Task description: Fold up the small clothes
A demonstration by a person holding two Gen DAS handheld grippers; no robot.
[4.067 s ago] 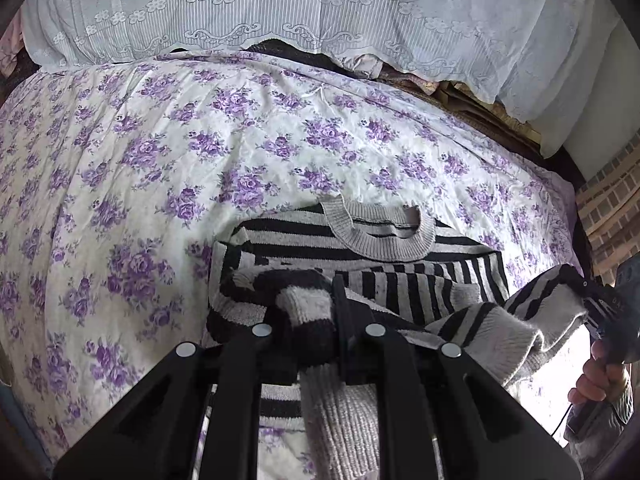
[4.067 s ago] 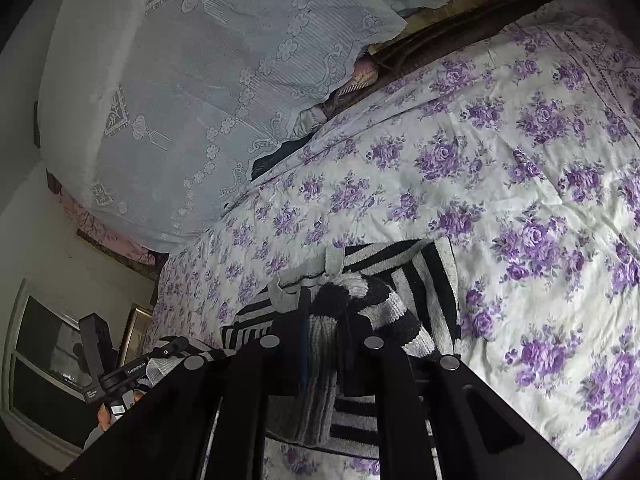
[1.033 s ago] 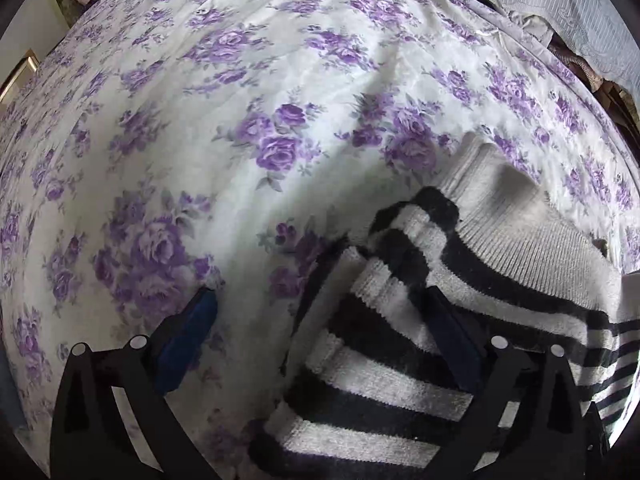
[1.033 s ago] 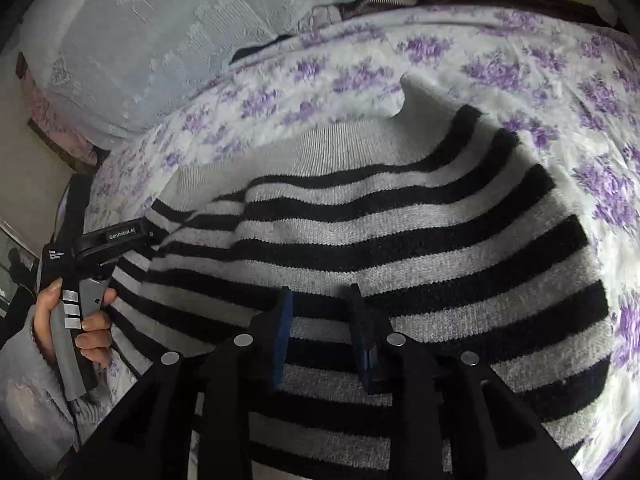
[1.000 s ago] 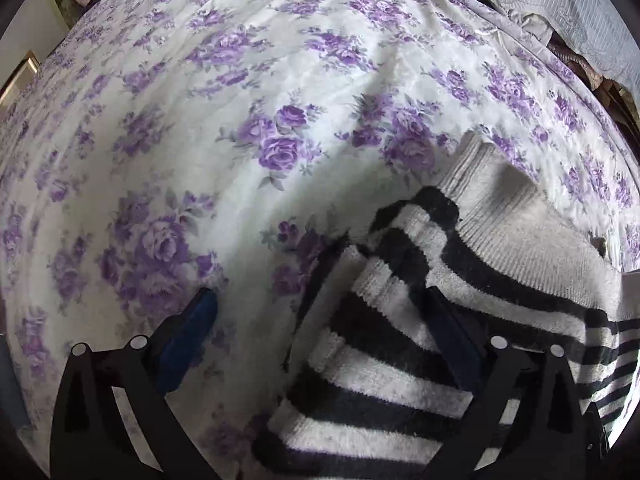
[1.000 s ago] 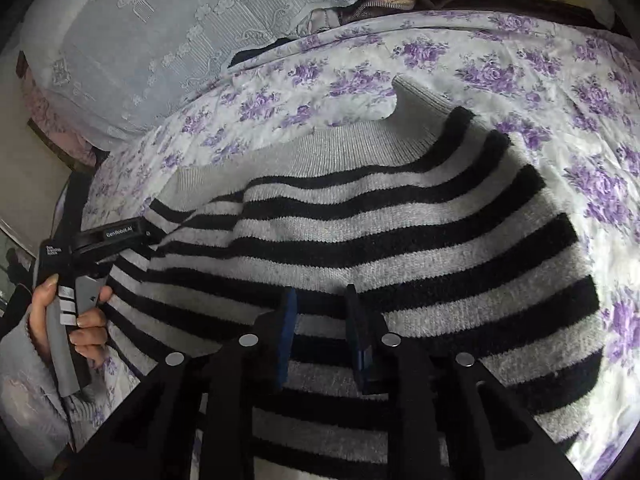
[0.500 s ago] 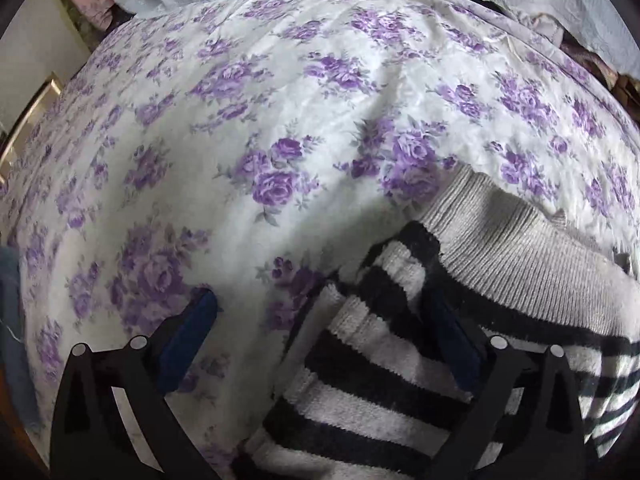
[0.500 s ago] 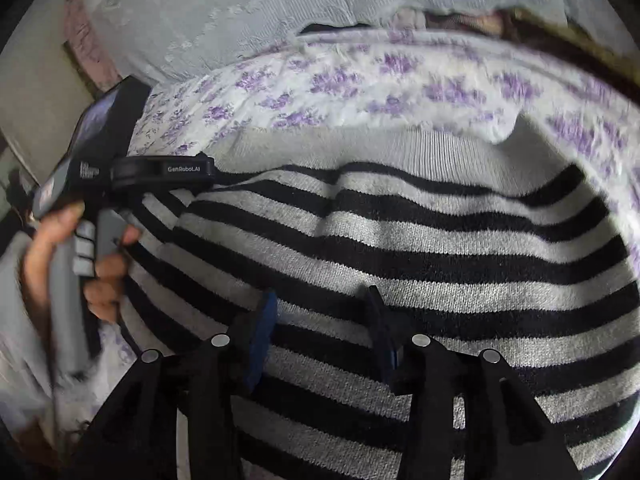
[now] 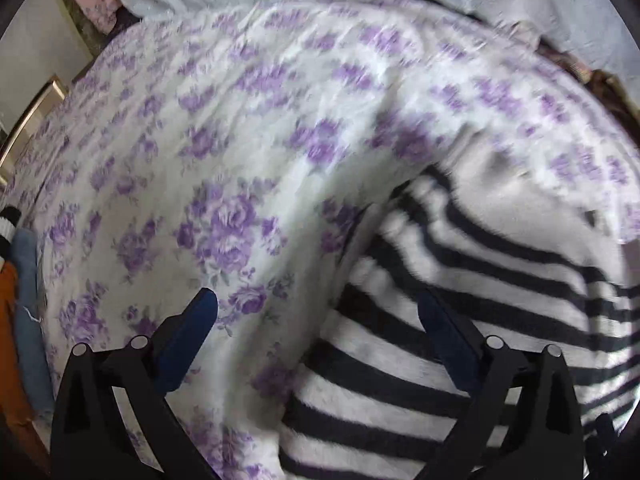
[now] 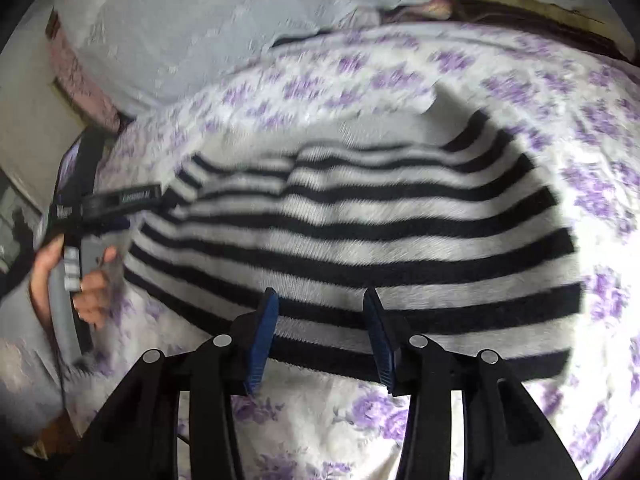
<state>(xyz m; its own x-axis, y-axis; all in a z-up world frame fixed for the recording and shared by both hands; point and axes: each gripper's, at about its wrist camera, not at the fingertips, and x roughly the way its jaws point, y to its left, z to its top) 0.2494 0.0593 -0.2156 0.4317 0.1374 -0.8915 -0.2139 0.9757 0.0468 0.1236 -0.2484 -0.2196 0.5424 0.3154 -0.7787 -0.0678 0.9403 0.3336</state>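
A black-and-grey striped sweater lies folded flat on the floral bedspread. In the left wrist view the sweater fills the lower right, its grey ribbed hem at the far side. My left gripper is wide open and empty, above the sweater's left edge. My right gripper is open and empty, just above the sweater's near edge. The left gripper also shows in the right wrist view, held by a hand at the sweater's left side.
A pale lace cover drapes over bedding at the far side. Folded blue and orange cloth lies at the bed's left edge. The purple-flowered bedspread stretches left of the sweater. Both views are motion-blurred.
Both grippers let go of the sweater, which now lies folded. In the last second my right gripper opened wider and pulled back toward the near edge. My left gripper lifted a little.
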